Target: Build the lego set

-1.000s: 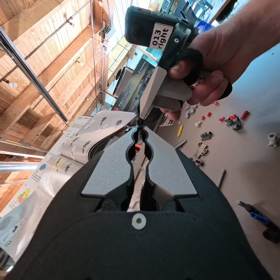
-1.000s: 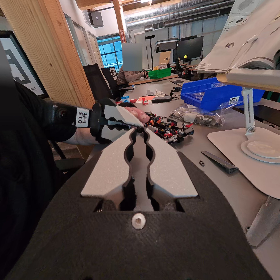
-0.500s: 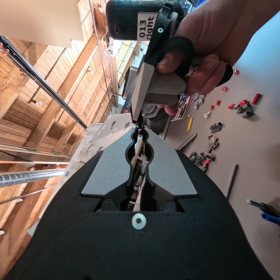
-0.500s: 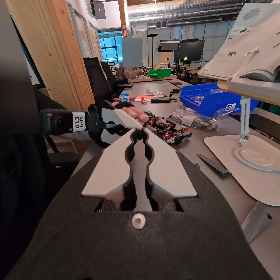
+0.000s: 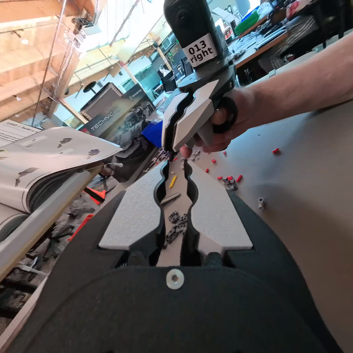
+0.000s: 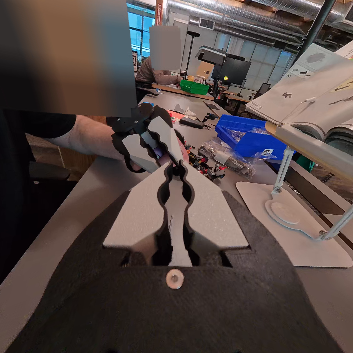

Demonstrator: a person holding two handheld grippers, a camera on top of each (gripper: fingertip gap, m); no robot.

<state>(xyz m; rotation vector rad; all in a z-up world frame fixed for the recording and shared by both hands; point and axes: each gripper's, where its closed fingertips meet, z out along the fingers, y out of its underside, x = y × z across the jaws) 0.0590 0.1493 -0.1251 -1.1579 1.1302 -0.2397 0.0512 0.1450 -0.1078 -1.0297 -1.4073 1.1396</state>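
Since the earlier frames, the left gripper had parted its fingers and held nothing, while the right gripper pinched a small black piece between them above the table; so slight a pinch could have dropped it among the loose parts.

On the desk, a heap of small building parts lies just beyond the right tongs. A clear bag of parts lies to its right, with a bin behind the bag. Farther right, an open booklet rests on a stand. The left tongs come in from the left, tips near the right tongs' tips.
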